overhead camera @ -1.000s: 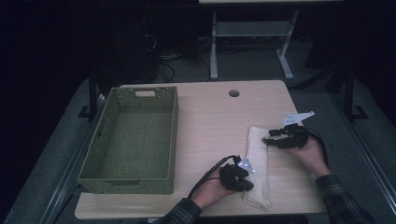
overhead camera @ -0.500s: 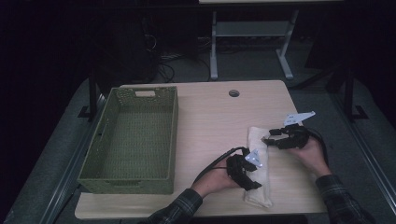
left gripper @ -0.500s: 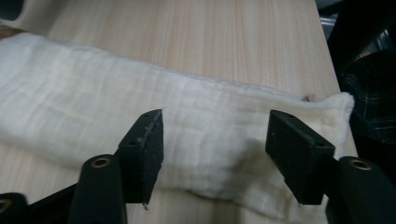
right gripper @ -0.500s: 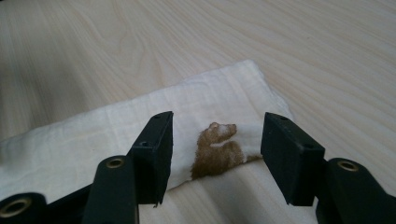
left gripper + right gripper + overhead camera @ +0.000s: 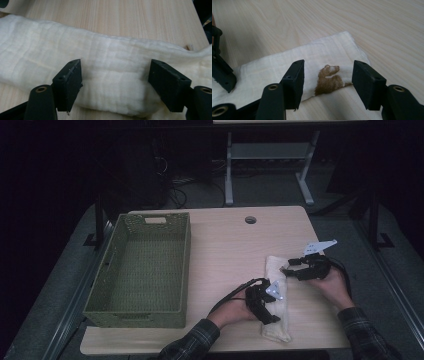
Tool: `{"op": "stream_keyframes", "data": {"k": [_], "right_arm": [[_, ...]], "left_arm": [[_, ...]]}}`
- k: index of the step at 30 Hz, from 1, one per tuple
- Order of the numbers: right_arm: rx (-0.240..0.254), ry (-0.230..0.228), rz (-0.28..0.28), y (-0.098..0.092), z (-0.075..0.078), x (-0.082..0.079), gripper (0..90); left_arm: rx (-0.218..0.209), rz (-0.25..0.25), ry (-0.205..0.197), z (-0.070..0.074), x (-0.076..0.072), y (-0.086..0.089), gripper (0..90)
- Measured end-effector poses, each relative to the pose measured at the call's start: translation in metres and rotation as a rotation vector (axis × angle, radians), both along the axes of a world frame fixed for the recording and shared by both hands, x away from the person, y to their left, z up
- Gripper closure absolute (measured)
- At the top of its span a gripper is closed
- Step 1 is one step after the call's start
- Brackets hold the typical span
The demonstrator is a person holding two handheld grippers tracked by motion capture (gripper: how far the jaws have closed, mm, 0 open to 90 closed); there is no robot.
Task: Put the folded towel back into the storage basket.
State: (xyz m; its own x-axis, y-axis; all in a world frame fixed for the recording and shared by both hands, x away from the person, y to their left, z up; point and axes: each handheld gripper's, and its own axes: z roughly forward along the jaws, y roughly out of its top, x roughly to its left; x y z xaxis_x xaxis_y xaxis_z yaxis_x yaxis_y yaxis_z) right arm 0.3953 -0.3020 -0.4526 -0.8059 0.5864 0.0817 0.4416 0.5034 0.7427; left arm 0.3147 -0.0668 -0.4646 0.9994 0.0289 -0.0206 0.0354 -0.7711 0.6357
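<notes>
Lying folded on the wooden surface (image 5: 225, 240), a cream cloth (image 5: 275, 267) sits right of a green basket (image 5: 142, 265) and well apart from it. The left gripper (image 5: 113, 82) hangs over the cloth's near half, its fingers (image 5: 70, 82) spread apart with fabric showing between them. The right gripper (image 5: 327, 82) hovers at the cloth's far end, fingers (image 5: 368, 83) likewise apart, framing a brown bear-shaped patch (image 5: 328, 80) near the cloth's edge. A round hole (image 5: 250, 220) lies beyond the cloth.
</notes>
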Motion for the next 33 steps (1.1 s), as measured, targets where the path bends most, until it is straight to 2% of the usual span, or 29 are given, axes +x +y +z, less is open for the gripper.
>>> {"op": "stream_keyframes", "data": {"k": [3, 9, 11, 17, 20, 28, 33], "right_arm": [[0.003, -0.001, -0.002, 0.000, 0.000, 0.000, 43.1], [0.008, 0.001, 0.008, 0.001, 0.000, -0.001, 42.9], [0.015, 0.001, 0.017, 0.001, 0.001, -0.001, 42.4], [0.017, 0.006, 0.072, 0.004, 0.004, 0.000, 36.8], [0.016, 0.003, 0.108, 0.010, 0.005, 0.001, 35.2], [-0.011, -0.020, 0.156, 0.024, 0.008, 0.007, 34.8], [-0.014, -0.006, 0.175, 0.036, 0.006, 0.015, 35.0]], "left_arm": [[-0.016, 0.045, 0.004, 0.000, -0.001, 0.002, 35.2], [0.003, 0.052, 0.032, 0.005, 0.000, 0.005, 73.3], [0.003, 0.052, 0.037, 0.005, -0.001, 0.006, 78.1], [-0.018, 0.088, 0.092, 0.007, -0.002, 0.011, 80.9], [-0.021, 0.093, 0.097, 0.011, -0.004, 0.016, 80.9], [-0.031, 0.122, 0.121, 0.017, -0.013, 0.033, 80.8], [-0.042, 0.138, 0.128, 0.020, -0.015, 0.045, 80.7]]}}
